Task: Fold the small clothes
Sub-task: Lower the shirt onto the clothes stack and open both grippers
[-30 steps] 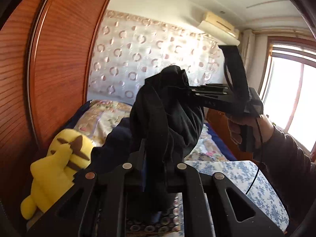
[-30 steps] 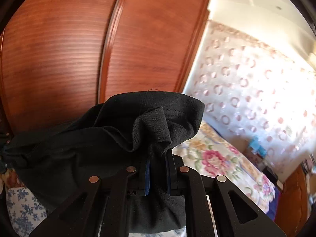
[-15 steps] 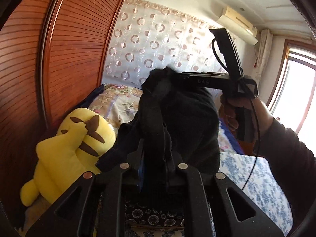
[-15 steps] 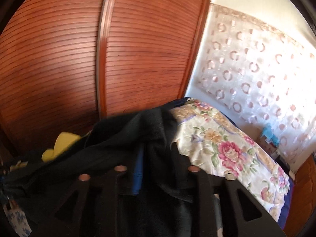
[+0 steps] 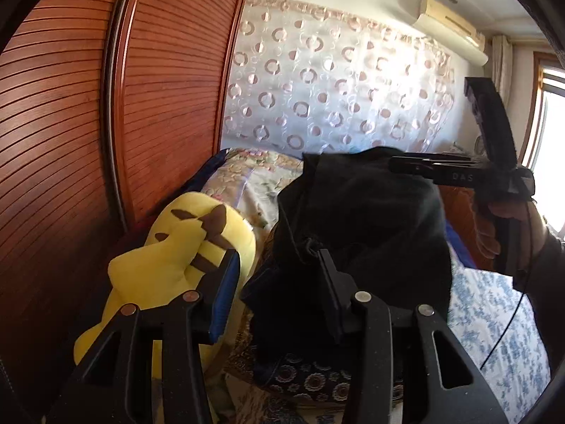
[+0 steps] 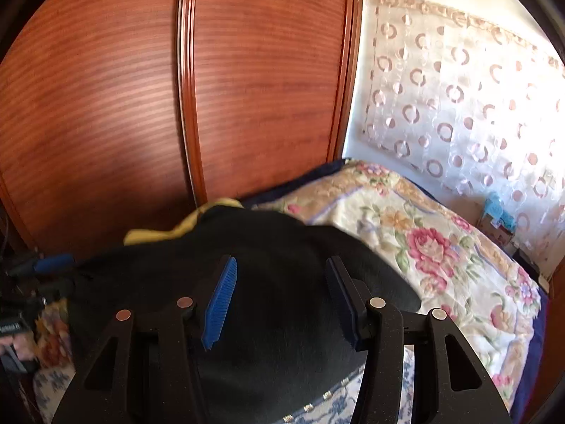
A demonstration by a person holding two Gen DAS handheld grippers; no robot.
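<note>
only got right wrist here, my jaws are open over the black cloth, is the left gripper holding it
Observer: No. The left gripper stands open; the black garment only touches one fingertip.
Operator: whats the yellow bit behind the cloth
Observer: A yellow plush toy, lying against the wardrobe, beside the garment.
Operator: is the cloth lying flat
Observer: No, it is bunched in a heap that reaches up to the right gripper.

Black tool (image 6: 280, 296), blue ribbed pads (image 6: 219, 302)
</note>
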